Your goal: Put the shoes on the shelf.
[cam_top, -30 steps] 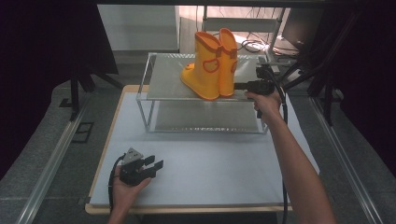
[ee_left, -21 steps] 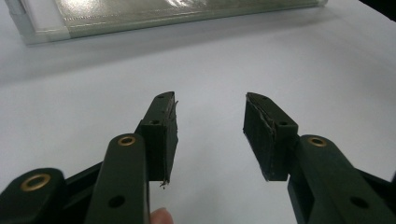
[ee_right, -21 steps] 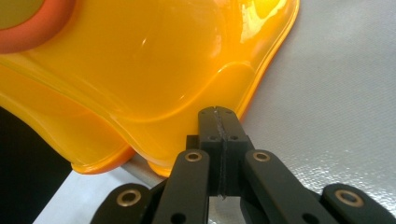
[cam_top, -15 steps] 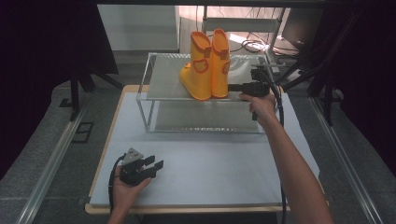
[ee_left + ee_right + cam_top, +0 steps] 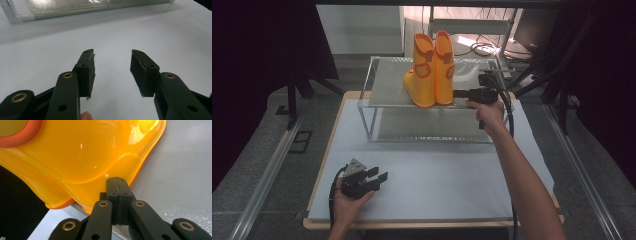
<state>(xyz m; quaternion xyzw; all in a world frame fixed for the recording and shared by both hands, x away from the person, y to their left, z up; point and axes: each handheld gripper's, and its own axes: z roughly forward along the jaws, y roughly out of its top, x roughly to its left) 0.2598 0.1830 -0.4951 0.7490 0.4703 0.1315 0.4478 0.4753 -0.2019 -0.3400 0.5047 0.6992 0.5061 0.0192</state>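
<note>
The right gripper (image 5: 117, 181) has its jaws pressed together on nothing, with the tips against the heel of the yellow rubber boots (image 5: 430, 70). The pair stands upright on the top of the metal shelf (image 5: 384, 92), near its front edge. The placing seems done; probably only a small push remains. The left gripper (image 5: 112, 71) rests with jaws apart, well in front of the shelf.

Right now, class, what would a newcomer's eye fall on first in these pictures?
A pair of bright yellow rubber boots standing upright on the top of a metal shelf. The right gripper, jaws shut, is tipped against the nearer boot's heel. The left gripper rests open, low over the white table.
</note>
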